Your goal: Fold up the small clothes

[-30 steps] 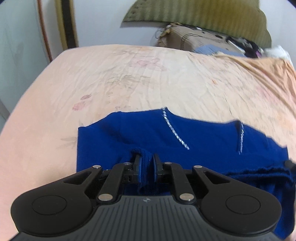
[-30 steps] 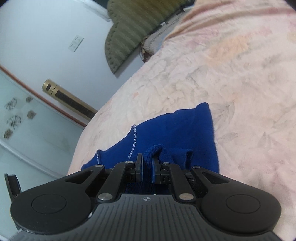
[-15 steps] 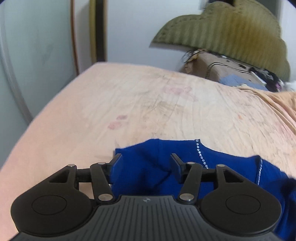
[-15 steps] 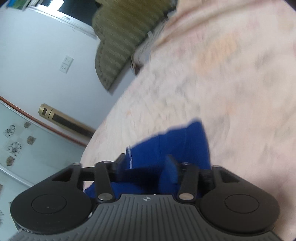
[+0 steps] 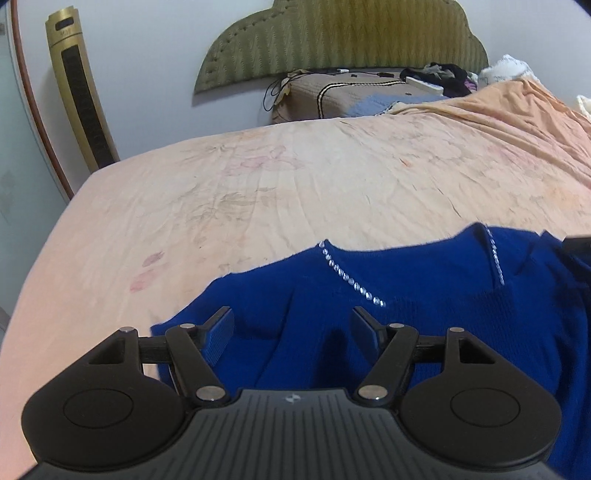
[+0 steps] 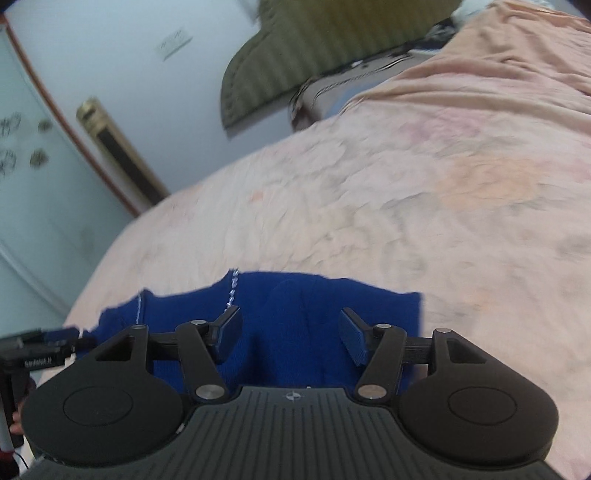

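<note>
A small blue knit garment (image 5: 424,295) with two lines of silver beads lies folded on the peach bed sheet (image 5: 258,184). My left gripper (image 5: 291,332) is open and empty above the garment's left part. My right gripper (image 6: 290,332) is open and empty above the garment's (image 6: 303,306) right part. The left gripper's body shows at the left edge of the right wrist view (image 6: 33,350). The near edge of the garment is hidden under both grippers.
A green padded headboard (image 5: 343,33) and a brown pillow (image 5: 354,96) with clutter stand at the far end of the bed. A gold tower fan (image 5: 79,92) stands by the wall at left. The sheet is rumpled into a ridge at far right (image 5: 517,99).
Both grippers were shut on the blue garment a second ago. Both have opened, let the cloth go, and lifted back from it. The garment now lies on the sheet.
</note>
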Demonstrator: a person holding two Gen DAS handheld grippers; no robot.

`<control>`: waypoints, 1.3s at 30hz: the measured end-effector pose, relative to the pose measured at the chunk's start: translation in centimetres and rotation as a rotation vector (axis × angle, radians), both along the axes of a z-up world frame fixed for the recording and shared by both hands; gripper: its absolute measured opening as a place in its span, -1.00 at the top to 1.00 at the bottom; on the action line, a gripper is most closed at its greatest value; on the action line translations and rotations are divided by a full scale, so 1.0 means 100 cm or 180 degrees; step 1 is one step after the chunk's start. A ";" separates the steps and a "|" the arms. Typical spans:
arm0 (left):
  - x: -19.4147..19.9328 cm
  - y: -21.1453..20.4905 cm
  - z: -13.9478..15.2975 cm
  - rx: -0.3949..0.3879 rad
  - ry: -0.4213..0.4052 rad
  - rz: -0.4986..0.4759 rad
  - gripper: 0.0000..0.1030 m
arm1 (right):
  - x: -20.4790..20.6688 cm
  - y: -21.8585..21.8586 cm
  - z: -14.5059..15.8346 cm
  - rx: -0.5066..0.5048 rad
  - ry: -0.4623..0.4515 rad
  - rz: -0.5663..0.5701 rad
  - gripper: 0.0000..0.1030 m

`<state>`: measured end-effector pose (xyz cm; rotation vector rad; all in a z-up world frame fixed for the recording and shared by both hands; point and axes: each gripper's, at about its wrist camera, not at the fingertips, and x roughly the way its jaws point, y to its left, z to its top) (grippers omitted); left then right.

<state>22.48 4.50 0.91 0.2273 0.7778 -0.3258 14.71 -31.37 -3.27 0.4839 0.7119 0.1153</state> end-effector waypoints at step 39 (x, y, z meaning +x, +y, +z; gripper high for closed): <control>0.019 0.000 0.006 0.0055 -0.0438 0.0529 0.92 | 0.013 0.021 0.014 -0.0796 -0.0233 -0.0223 0.87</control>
